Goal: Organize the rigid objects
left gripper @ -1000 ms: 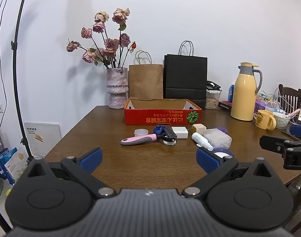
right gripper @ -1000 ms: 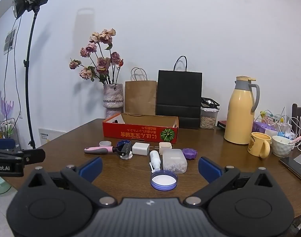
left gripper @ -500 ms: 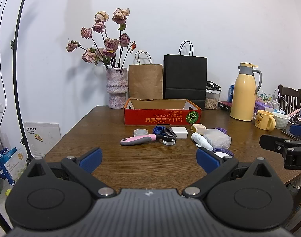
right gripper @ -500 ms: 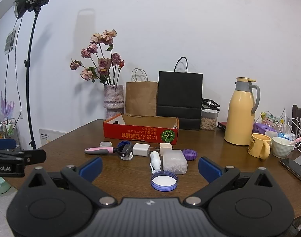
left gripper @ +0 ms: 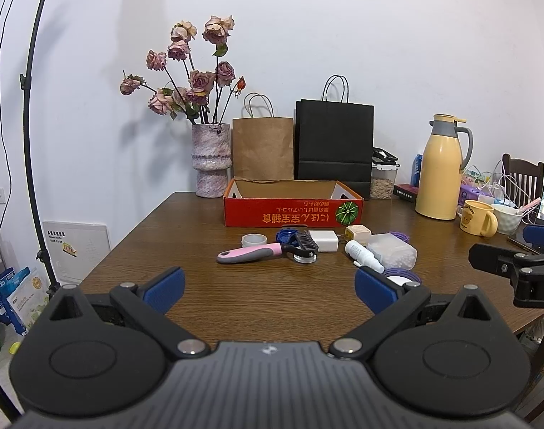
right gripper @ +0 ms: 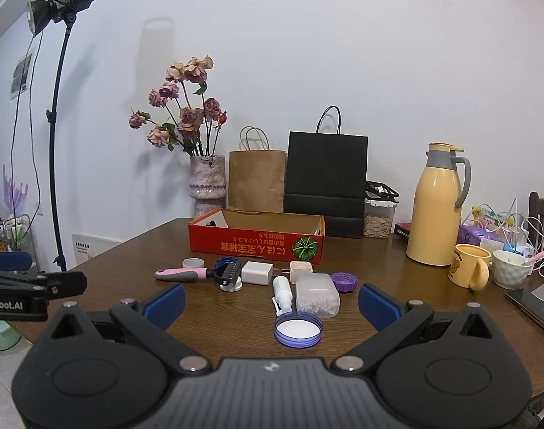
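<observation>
A: Which step is under way?

B: The opening one, I'd judge. The left gripper and right gripper are both hanging spread wide, holding nothing, above the desk's near edge.

A: And the items?

B: The pink-handled brush, white charger, spray bottle and purple lid are lying mid-desk, outside the red cardboard box behind them.

A: Next?

B: Probably advancing one gripper and straddling the nearest piece.
</observation>
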`<state>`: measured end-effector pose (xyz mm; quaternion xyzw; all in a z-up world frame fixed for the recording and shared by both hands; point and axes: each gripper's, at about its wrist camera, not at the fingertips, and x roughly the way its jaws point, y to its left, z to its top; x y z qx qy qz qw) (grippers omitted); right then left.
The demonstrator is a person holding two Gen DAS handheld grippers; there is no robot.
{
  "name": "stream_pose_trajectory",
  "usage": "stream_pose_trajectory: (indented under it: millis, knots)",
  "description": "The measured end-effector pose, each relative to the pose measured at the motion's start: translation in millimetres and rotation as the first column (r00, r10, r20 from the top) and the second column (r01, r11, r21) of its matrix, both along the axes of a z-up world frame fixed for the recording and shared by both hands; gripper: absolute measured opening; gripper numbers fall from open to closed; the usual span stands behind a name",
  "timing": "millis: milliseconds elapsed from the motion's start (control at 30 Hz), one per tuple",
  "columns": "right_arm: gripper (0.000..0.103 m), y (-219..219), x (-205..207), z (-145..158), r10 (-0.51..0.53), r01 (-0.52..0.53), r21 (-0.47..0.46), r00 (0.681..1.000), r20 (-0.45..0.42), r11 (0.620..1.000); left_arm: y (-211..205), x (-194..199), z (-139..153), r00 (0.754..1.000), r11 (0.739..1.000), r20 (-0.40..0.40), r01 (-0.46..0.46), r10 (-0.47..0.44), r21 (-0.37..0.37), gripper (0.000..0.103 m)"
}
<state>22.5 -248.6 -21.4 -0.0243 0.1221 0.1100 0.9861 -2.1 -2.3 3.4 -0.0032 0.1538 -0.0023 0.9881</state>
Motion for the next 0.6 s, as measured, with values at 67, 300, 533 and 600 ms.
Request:
stream_pose_trajectory:
  millis: [67,300,533,600]
  knots:
    - [0.103,-0.1,-0.2,-0.3,0.000,0.000,0.000,1.000,0.001,1.000,0.3,0.2,-0.5,1.000,1.000,0.000,0.000,0.000,0.000,0.103]
    - [0.103,-0.4,-0.2,-2.2,0.001,-0.001,-0.001,1.000,0.003,1.000,0.3,0.1,-0.5,1.000,1.000,0.001,0.000,0.000,-0.001,0.103]
    - [0.103,0.0,-1.5,-1.3,0.002,-0.002,-0.001,1.000,0.005,1.000,0.4,0.0,-0.5,1.000,1.000,0.002,0.000,0.000,-0.001,0.103]
    - [0.103,2.0,-2.4,-0.7,0.001,-0.001,-0.001,1.000,0.005,1.000,0.4,-0.1,-0.5,1.000,1.000,0.002,0.000,0.000,-0.001,0.103]
